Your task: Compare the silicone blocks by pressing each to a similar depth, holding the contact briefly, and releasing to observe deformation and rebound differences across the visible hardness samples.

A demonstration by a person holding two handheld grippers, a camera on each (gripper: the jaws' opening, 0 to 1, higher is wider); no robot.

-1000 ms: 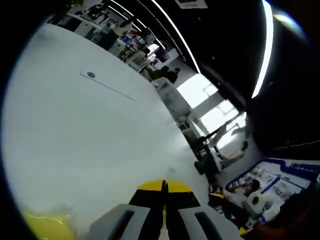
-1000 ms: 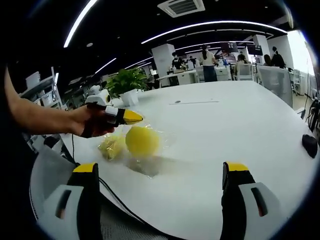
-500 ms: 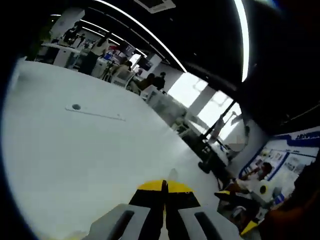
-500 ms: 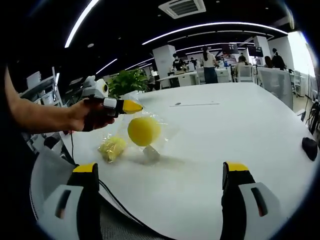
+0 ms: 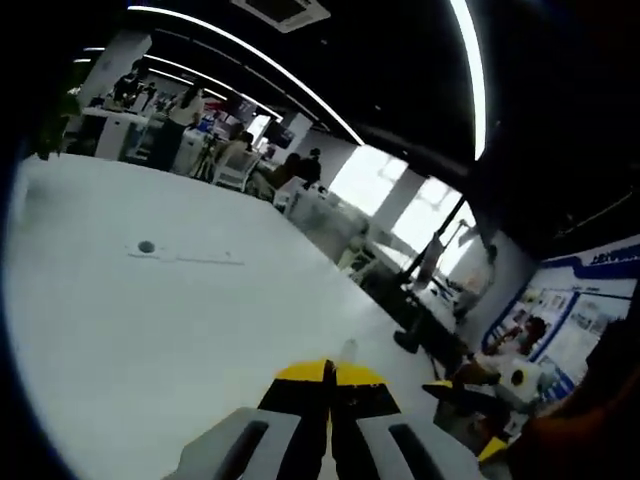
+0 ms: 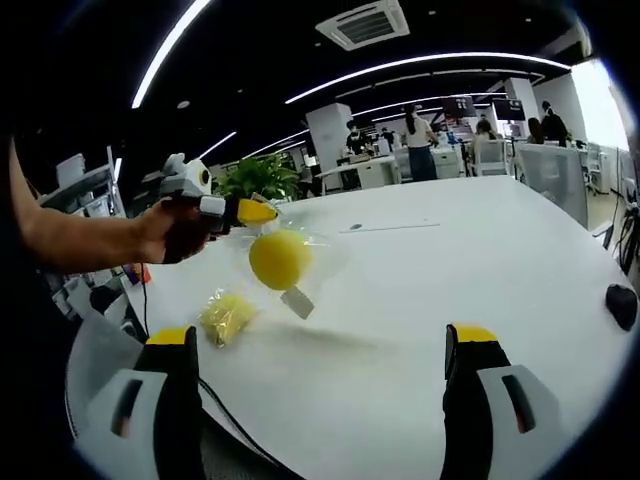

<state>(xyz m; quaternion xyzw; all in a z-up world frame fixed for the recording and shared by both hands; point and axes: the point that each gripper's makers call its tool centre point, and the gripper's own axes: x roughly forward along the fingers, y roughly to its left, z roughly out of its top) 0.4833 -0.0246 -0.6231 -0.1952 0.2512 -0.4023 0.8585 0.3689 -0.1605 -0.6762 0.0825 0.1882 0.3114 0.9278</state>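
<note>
In the right gripper view a hand holds my left gripper [image 6: 255,211] above the white table [image 6: 470,260]. It is shut on the top of a clear plastic bag. A yellow ball-shaped silicone sample [image 6: 279,258] hangs in that bag, off the table. A second, smaller yellow sample in crumpled plastic [image 6: 227,316] lies on the table below and to the left. My right gripper [image 6: 325,345] is open, nothing between its yellow-tipped fingers [image 6: 471,337]. In the left gripper view the left gripper [image 5: 328,372] has its jaws together, with a sliver of clear plastic [image 5: 347,350] sticking out.
A black object [image 6: 622,305] lies at the table's right edge. A cable slot [image 6: 355,228] sits mid-table, also seen as the cable slot [image 5: 147,247]. A potted plant [image 6: 262,175] stands at the far edge. A grey mesh chair back [image 6: 95,360] and a black cable are near me.
The left gripper has risen, lifting the bag with the yellow ball off the table. The smaller yellow sample stays on the table. My right gripper has held still.
</note>
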